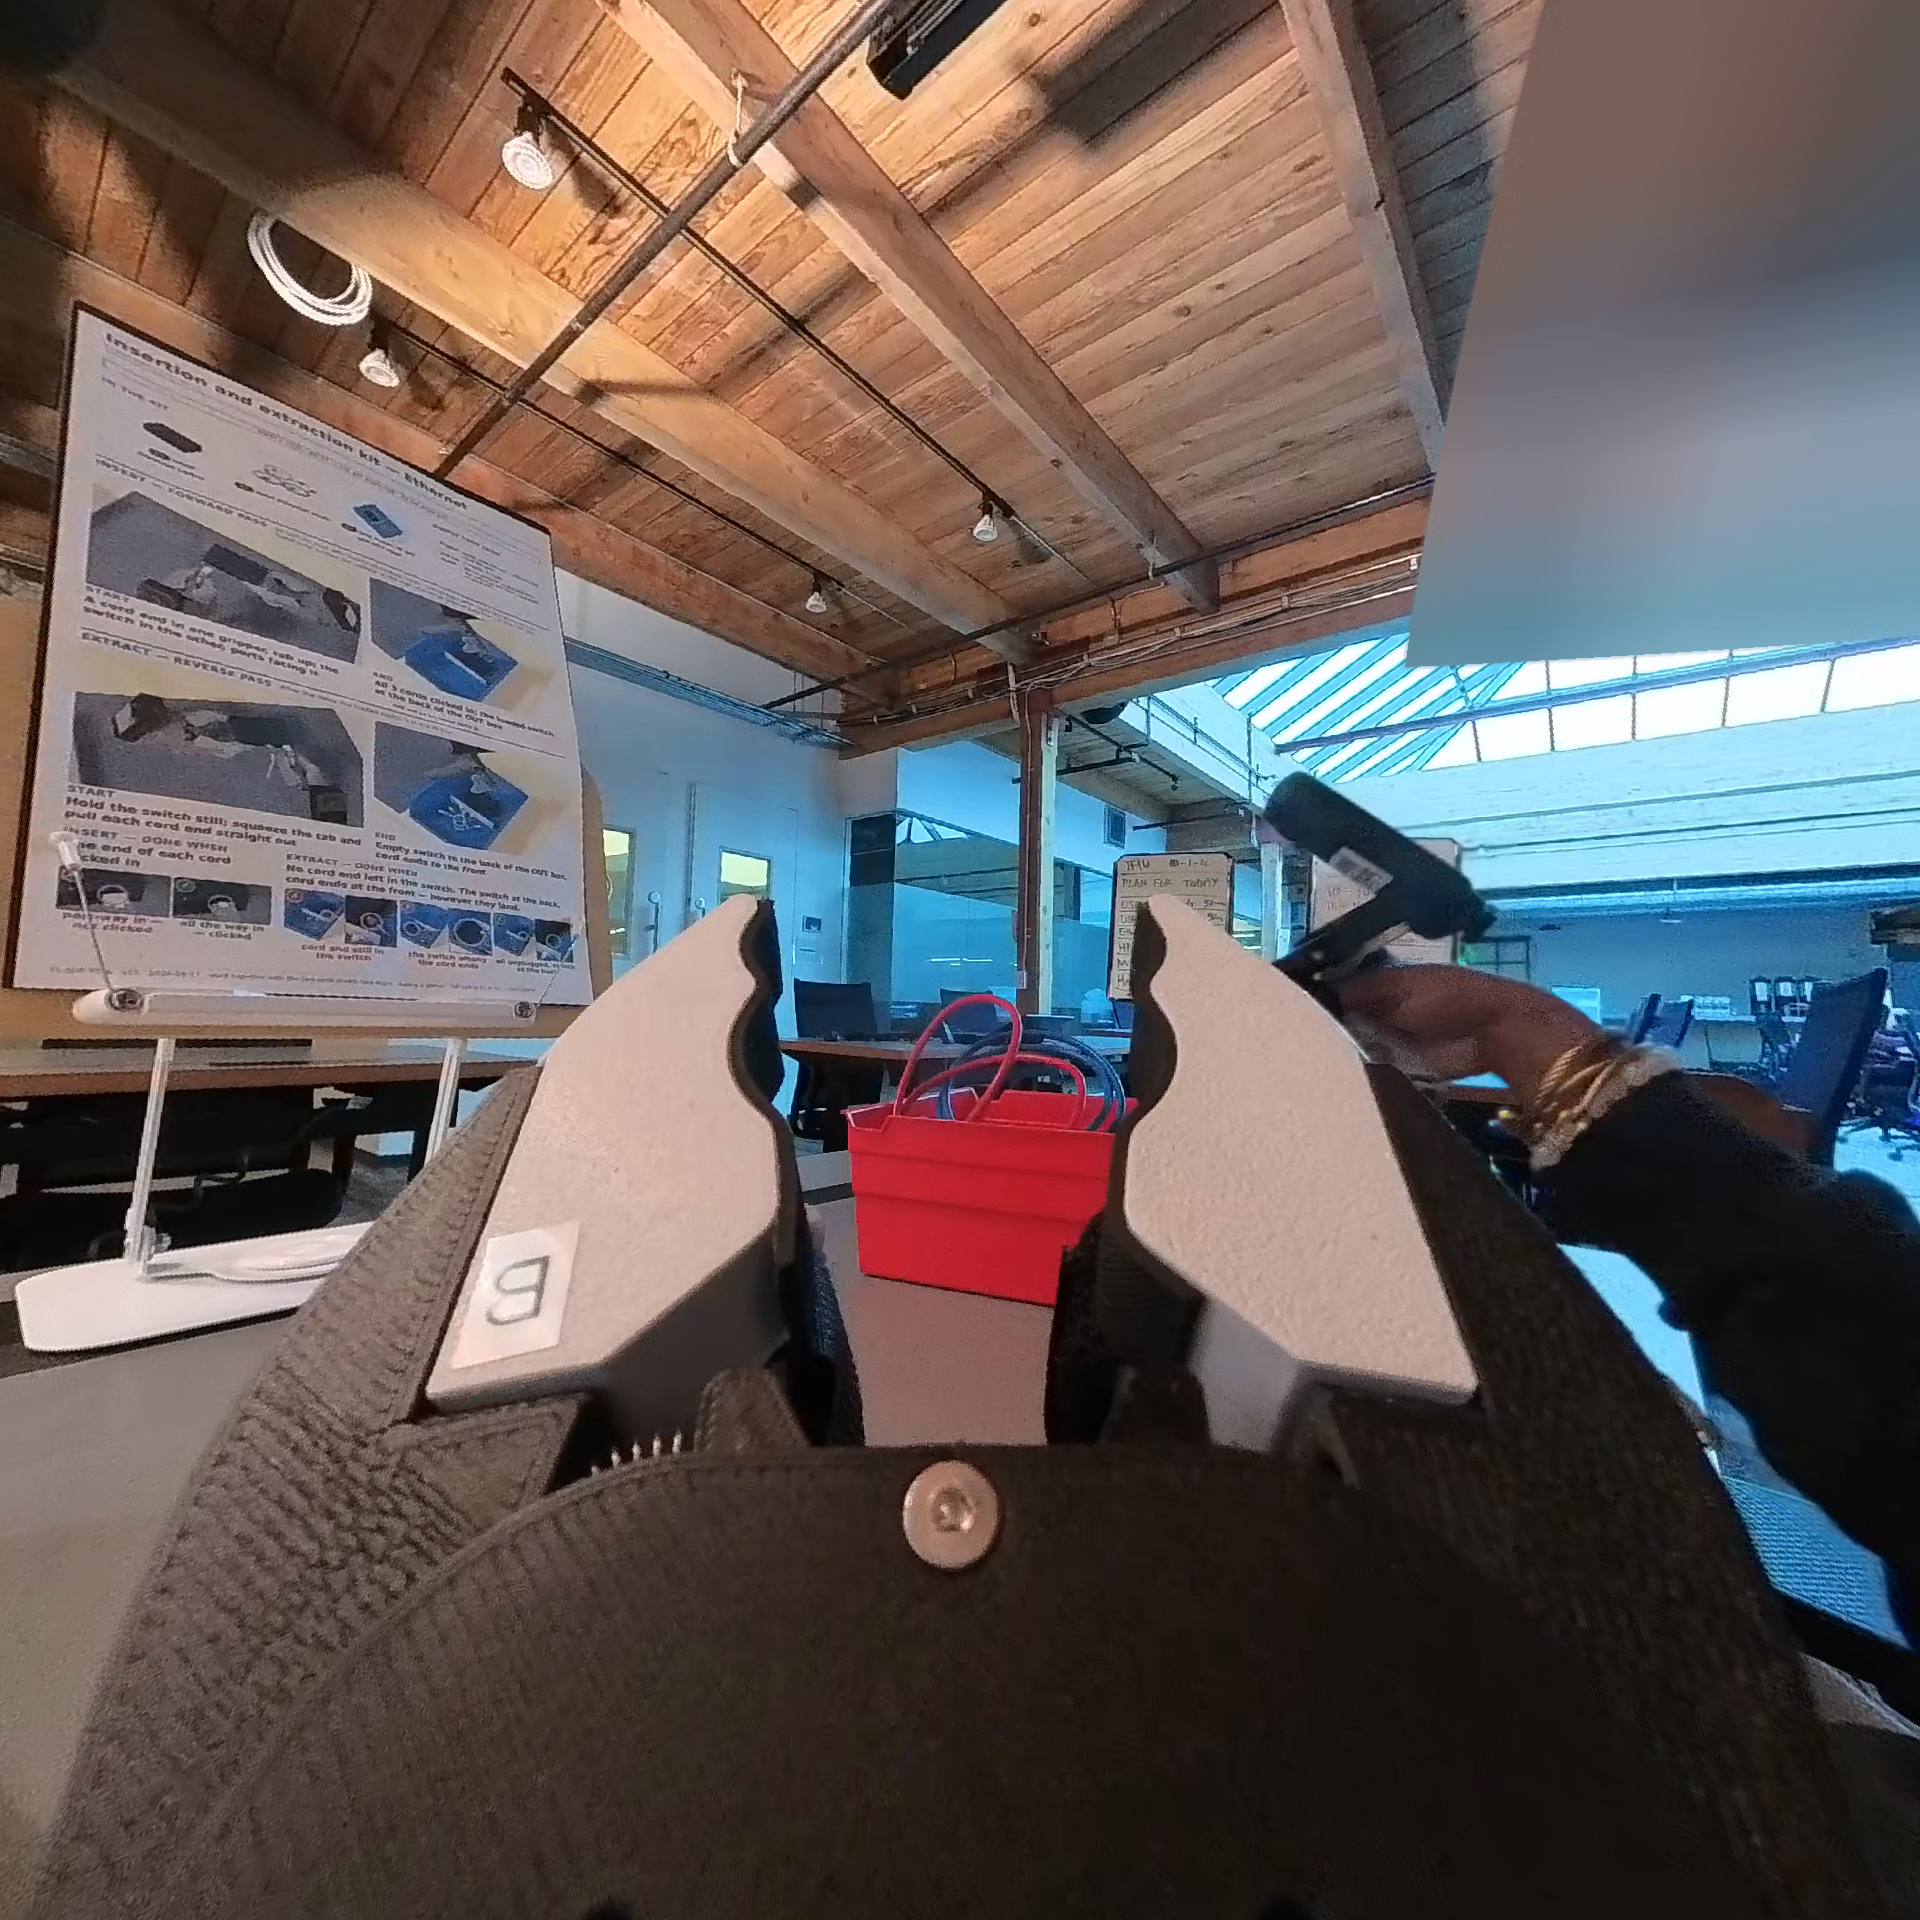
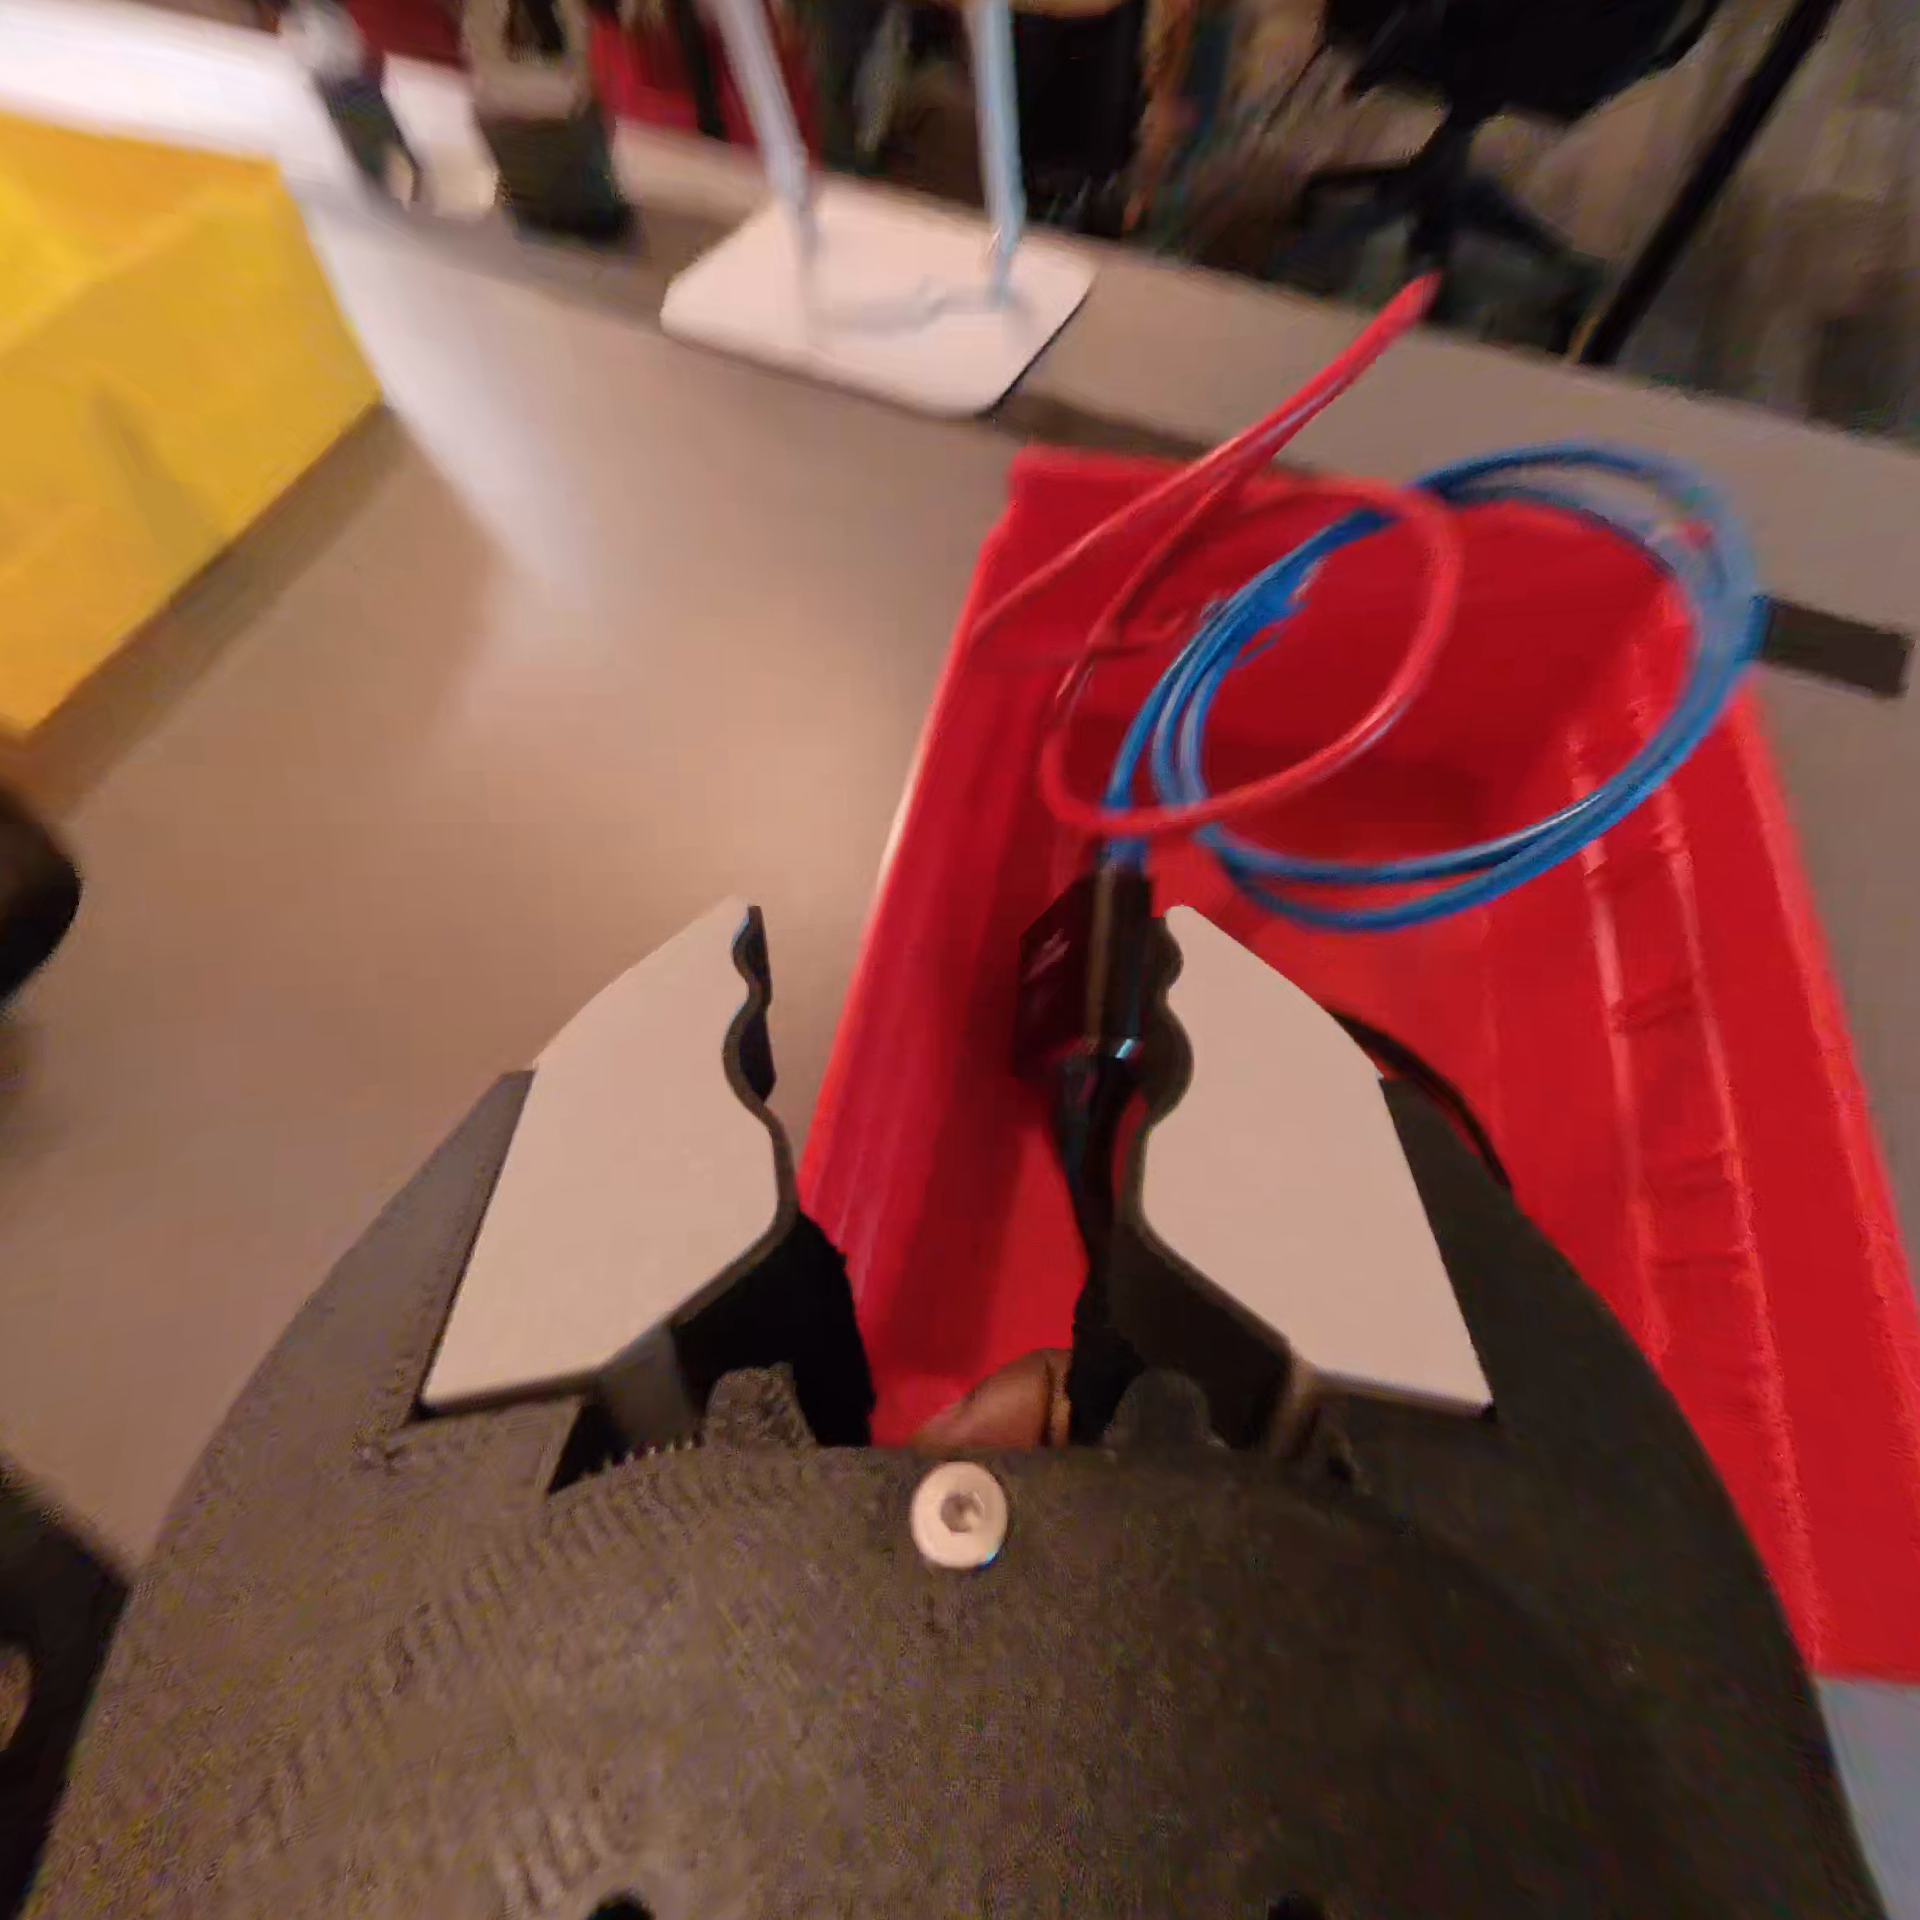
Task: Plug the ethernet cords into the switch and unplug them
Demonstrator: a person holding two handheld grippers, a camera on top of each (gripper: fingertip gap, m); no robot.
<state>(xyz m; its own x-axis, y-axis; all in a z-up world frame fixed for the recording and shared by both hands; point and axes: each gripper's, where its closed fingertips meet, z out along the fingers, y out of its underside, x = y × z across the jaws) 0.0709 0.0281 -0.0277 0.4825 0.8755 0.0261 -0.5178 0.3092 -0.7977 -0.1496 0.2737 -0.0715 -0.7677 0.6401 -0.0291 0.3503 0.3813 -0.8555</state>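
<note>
A red bin stands on the grey table ahead of my left gripper, which is open and empty. Red and blue ethernet cord loops stick up out of the bin. My right gripper is open above the red bin. A black piece rests against its right finger's inner face, with the blue cord running from it. I cannot tell if this is a plug or the switch. A red cord loops through the blue one. The right gripper also shows in the left wrist view, held in a hand.
An instruction poster on a white stand is at the left of the table; its base lies beyond the red bin. A yellow bin sits at the far left. A black strip lies past the red bin. Tip to tip, the grippers are about 35 cm apart.
</note>
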